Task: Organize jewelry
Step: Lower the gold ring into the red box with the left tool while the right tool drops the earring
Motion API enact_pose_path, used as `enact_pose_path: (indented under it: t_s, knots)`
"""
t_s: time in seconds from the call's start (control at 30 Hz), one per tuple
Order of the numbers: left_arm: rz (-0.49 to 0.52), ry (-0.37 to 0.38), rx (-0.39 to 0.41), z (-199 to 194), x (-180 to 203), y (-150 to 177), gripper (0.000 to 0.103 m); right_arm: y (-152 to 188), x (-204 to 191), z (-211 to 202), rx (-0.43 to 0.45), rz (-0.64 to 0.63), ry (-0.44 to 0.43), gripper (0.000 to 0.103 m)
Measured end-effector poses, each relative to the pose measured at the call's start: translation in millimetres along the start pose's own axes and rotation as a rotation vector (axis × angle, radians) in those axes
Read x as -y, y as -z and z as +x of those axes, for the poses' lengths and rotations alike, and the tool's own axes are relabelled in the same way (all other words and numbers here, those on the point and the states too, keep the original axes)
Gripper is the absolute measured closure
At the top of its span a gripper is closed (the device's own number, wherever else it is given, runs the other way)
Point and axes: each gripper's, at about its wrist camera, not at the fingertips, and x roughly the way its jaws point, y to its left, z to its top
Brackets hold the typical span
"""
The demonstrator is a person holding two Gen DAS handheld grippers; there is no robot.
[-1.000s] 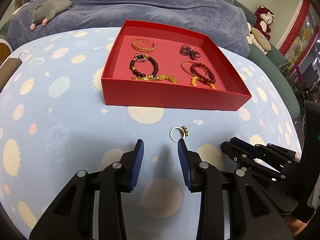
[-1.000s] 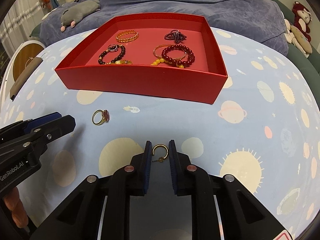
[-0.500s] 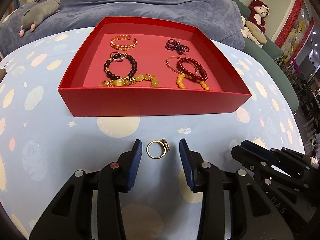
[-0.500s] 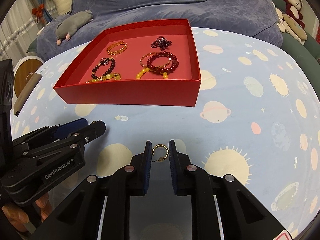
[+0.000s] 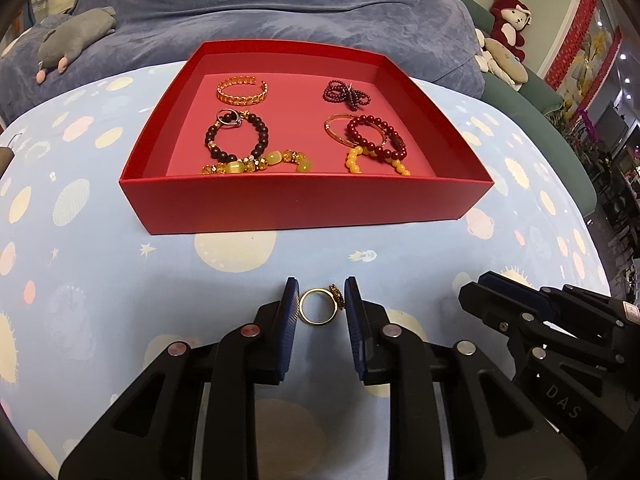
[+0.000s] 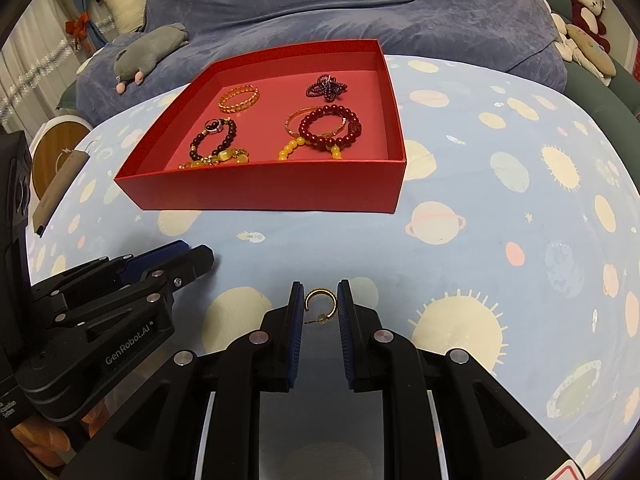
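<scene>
A red tray (image 5: 304,204) (image 6: 264,196) holds several bracelets, among them a gold chain bracelet (image 5: 242,90), a dark bead bracelet (image 5: 236,140) and a red bead bracelet (image 5: 376,136). My left gripper (image 5: 322,304) has its jaws closed in on a gold ring (image 5: 320,306) with a small stone cluster, low over the tablecloth in front of the tray. My right gripper (image 6: 320,304) is shut on a gold hoop earring (image 6: 320,302), held to the right of the left gripper.
The table wears a light blue cloth with suns and planets (image 6: 480,240). A blue-covered sofa (image 5: 260,8) with a grey plush toy (image 5: 76,36) lies behind. A brown strip (image 6: 56,192) lies at the cloth's left edge. Red plush toys (image 5: 508,20) sit at the far right.
My left gripper moved right until it straddled the ring, then narrowed its jaws onto it. The right gripper kept its hold on the earring and shifted right of the left gripper.
</scene>
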Motion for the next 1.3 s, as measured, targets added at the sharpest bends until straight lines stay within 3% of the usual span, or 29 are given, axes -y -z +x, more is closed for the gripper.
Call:
enact_pose_path:
  t_s: [0.23, 0.47, 0.63, 0.83, 1.3]
  knots:
    - [0.017, 0.009, 0.049, -38.0, 1.2, -25.1, 0.080, -33.9, -9.1, -27.6, 0.049, 0.004, -0.066, 0.087]
    - [0.020, -0.017, 0.131, -51.5, -6.6, -81.7, 0.080, -94.6, -23.8, -34.9, 0.113, -0.034, -0.115, 0.087]
    - [0.036, -0.055, 0.152, -35.5, -9.7, -116.3, 0.080, -132.6, -25.5, -19.8, 0.136, -0.038, -0.118, 0.087]
    - [0.029, -0.088, 0.121, -1.0, -20.7, -137.3, 0.080, -157.5, -14.5, 13.9, 0.117, -0.008, -0.111, 0.087]
    - [0.010, -0.128, 0.034, 52.6, -30.4, -147.5, 0.080, -161.0, -5.9, 72.3, 0.043, -0.014, -0.056, 0.087]
